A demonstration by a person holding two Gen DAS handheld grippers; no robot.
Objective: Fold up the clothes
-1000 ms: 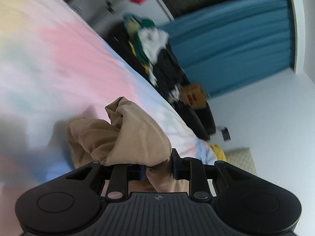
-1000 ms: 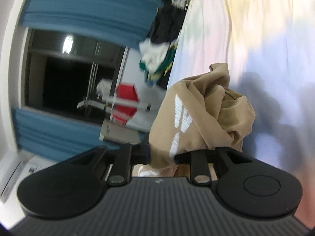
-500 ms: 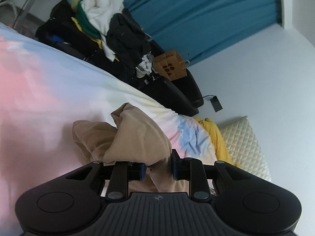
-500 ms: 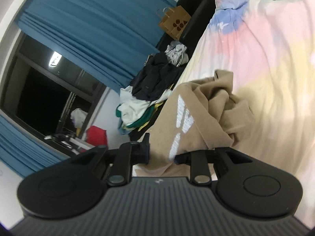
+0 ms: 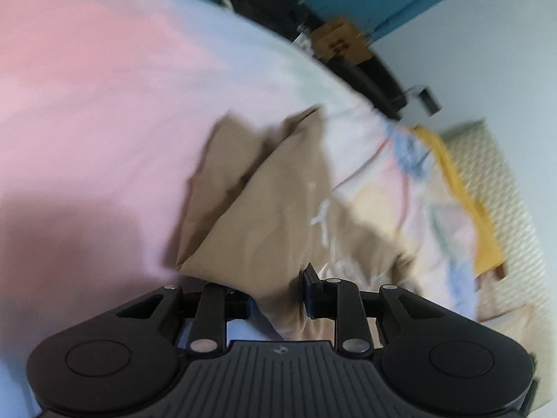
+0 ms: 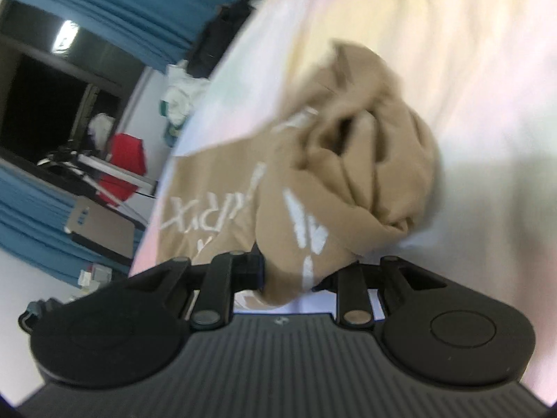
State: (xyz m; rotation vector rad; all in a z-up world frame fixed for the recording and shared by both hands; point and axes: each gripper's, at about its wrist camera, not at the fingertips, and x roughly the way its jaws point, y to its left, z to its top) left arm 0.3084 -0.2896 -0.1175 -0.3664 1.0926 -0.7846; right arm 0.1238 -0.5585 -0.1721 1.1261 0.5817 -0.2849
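Note:
A tan garment (image 5: 264, 209) with white lettering lies partly spread on the pastel tie-dye bedspread (image 5: 104, 87). My left gripper (image 5: 276, 296) is shut on a bunched edge of it, and the cloth runs away from the jaws across the bed. In the right wrist view the same tan garment (image 6: 348, 160) is crumpled in thick folds, its white print facing up. My right gripper (image 6: 290, 278) is shut on another bunch of that cloth. Both views are blurred by motion.
A dark sofa (image 5: 365, 66) piled with clothes and a brown paper bag (image 5: 339, 40) stands past the bed's far edge, in front of blue curtains (image 6: 104, 3). A yellow cloth (image 5: 463, 188) and a quilted pillow (image 5: 504, 174) lie at the bed's right side.
Both grippers came down toward the bed with the tan garment still held. The cloth, which hung bunched, now lies more spread on the bedspread.

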